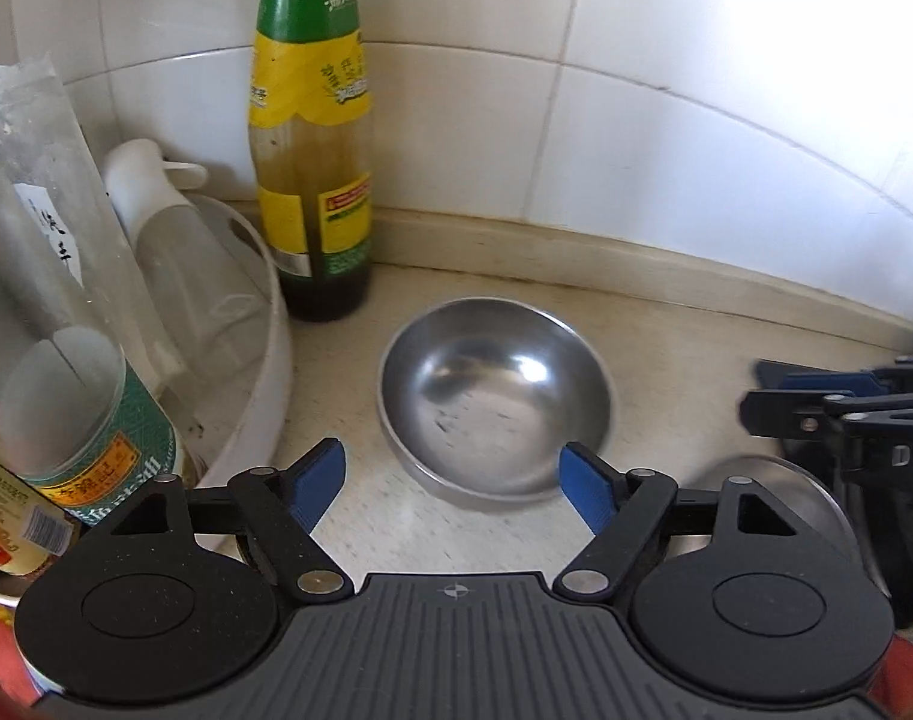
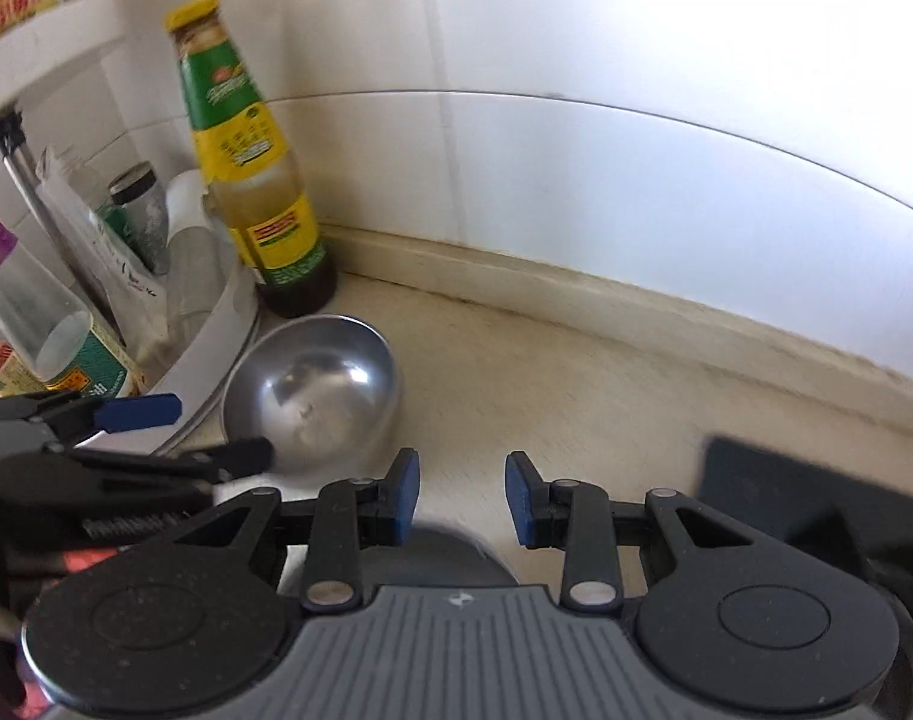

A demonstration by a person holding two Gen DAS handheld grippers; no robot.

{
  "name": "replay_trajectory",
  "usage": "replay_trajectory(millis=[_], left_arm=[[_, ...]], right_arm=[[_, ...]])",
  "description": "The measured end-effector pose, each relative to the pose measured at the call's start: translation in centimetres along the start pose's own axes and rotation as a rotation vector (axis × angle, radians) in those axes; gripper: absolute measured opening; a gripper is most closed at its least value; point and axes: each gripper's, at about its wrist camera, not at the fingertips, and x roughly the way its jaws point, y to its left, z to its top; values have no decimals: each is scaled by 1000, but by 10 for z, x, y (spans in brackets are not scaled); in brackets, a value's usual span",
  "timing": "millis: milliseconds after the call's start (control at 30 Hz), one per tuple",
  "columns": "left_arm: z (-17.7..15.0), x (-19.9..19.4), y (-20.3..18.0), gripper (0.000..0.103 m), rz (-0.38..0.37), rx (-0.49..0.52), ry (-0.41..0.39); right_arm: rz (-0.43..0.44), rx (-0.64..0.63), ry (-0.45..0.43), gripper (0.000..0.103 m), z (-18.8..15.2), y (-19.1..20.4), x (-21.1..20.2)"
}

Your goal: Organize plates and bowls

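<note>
**A:** What is in front of the two grippers?

**B:** A small stainless-steel bowl (image 1: 495, 396) sits upright and empty on a pale beige countertop (image 1: 684, 372), near the corner where white wall tiles (image 1: 696, 120) meet the counter. The left gripper (image 1: 453, 483) hovers just short of it with its blue-padded fingers spread wide, holding nothing; the bowl's near rim lies between the two fingertips in the left wrist view, though I cannot tell whether either pad touches it.

**A:** And the other gripper?

**B:** The right gripper (image 2: 462, 498) is to the right of the bowl and apart from it. Its blue pads stand parted with a gap between them and grip nothing. Beneath it, a rounded grey metal surface (image 2: 432, 558) shows, partly hidden; I cannot tell what it is.

**A:** What surrounds the bowl?

**B:** Behind it, against the tiles, stands a tall sauce bottle (image 1: 312, 180) with a green and yellow label and dark liquid at the bottom. To the left is a round white rack (image 1: 270, 372) crowded with bottles and jars, among them a tilted clear glass bottle (image 1: 48, 300) and a white-capped plastic bottle (image 1: 174, 240). In the right wrist view the bowl sits just beside the rack's rim.
</note>
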Motion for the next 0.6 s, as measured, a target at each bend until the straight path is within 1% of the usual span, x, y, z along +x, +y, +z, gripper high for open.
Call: replay_trajectory(millis=[100,200,300,367,467,600], left_arm=[[0,8,3,84,5,-27,13],[1,14,3,84,36,-29,14],[2,19,4,84,50,-40,16],[3,22,5,84,60,-46,16],[3,25,4,84,99,-36,6],[3,32,6,85,104,-45,16]], right_arm=[[15,-21,-2,33,9,5,17],[38,-23,2,33,18,5,32],[57,-33,11,33,24,5,46],[78,-29,17,33,27,7,55],[95,-41,25,33,28,11,64],[107,-55,33,33,27,14,72]])
